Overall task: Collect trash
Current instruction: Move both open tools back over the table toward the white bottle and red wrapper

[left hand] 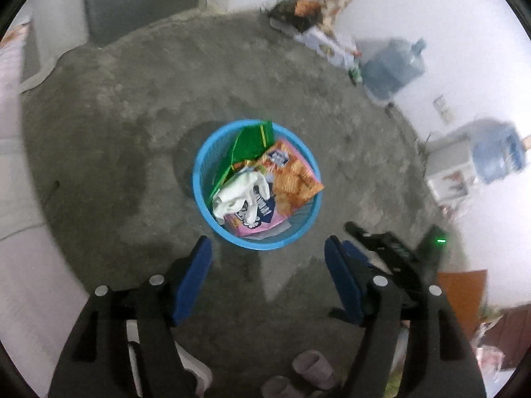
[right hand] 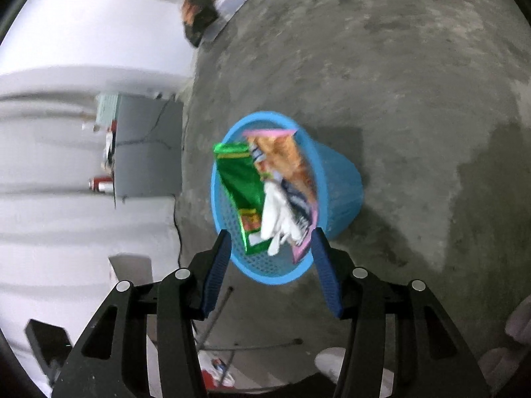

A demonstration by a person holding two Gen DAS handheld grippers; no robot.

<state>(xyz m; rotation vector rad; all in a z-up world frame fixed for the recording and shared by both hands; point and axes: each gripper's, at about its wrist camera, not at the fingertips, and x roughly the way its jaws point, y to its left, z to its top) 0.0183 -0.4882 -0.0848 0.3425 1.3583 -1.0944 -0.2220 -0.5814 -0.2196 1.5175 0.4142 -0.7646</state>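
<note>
Left wrist view: your left gripper (left hand: 268,248) hangs above the concrete floor (left hand: 132,132) with its blue-padded fingers (left hand: 194,278) spread wide, nothing between them and nothing touched. Just ahead of the fingertips stands the blue basket (left hand: 202,205), a round plastic bin with a perforated mesh wall, upright on the rough, mottled grey floor. Inside it lie a glossy green wrapper (left hand: 252,142), an orange snack bag (left hand: 292,179) printed with ridged chips (pink at its lower edge), and a crumpled white glove (left hand: 239,195) resting on top of both. Your right gripper (left hand: 391,248) shows as a black body at the right edge of the frame, beside the basket and apart from it.

Right wrist view: your right gripper (right hand: 270,243) also has its fingers (right hand: 217,272) parted wide and holds nothing; the near rim of the blue basket (right hand: 275,272) appears between the fingertips, though contact cannot be judged. From this side the basket's tapered wall is visible, and the green wrapper (right hand: 239,179), orange snack bag (right hand: 285,156) and white glove (right hand: 275,212) stand tall inside it, rising past the rim. Motion blur softens the packaging print.
</note>
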